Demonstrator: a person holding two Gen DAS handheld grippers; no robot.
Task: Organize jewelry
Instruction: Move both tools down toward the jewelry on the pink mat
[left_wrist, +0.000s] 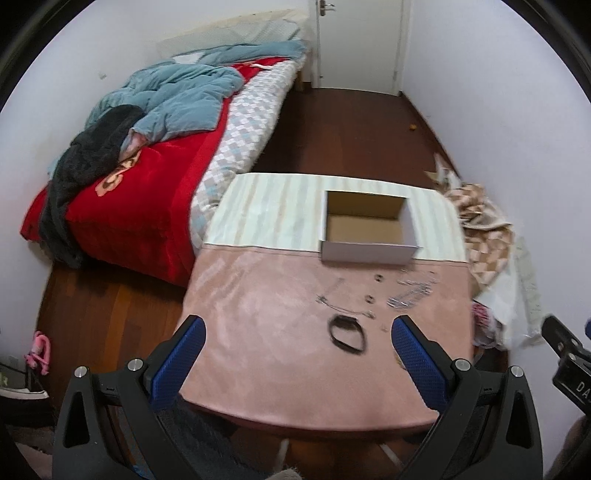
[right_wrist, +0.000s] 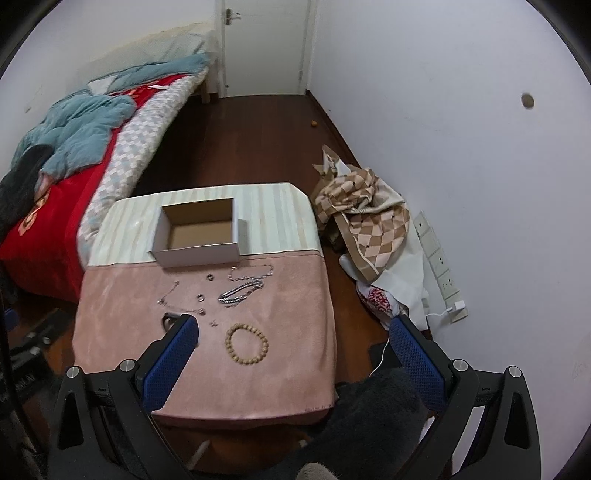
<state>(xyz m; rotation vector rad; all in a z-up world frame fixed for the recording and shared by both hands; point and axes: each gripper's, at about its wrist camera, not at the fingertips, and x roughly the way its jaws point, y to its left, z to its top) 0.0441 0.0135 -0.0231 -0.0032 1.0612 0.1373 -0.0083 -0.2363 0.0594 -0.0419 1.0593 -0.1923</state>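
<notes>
An open, empty cardboard box stands on the table's striped far half. On the pink cloth lie a black bracelet, a wooden bead bracelet, silver chains, a thin chain and small rings. My left gripper is open above the table's near part, just short of the black bracelet. My right gripper is open above the near right part, with the bead bracelet between its fingers in view. The black bracelet is mostly hidden behind the right gripper's left finger.
A bed with red blanket and blue quilt stands to the left. A checkered cloth pile and a power strip lie against the right wall. A door is at the far end.
</notes>
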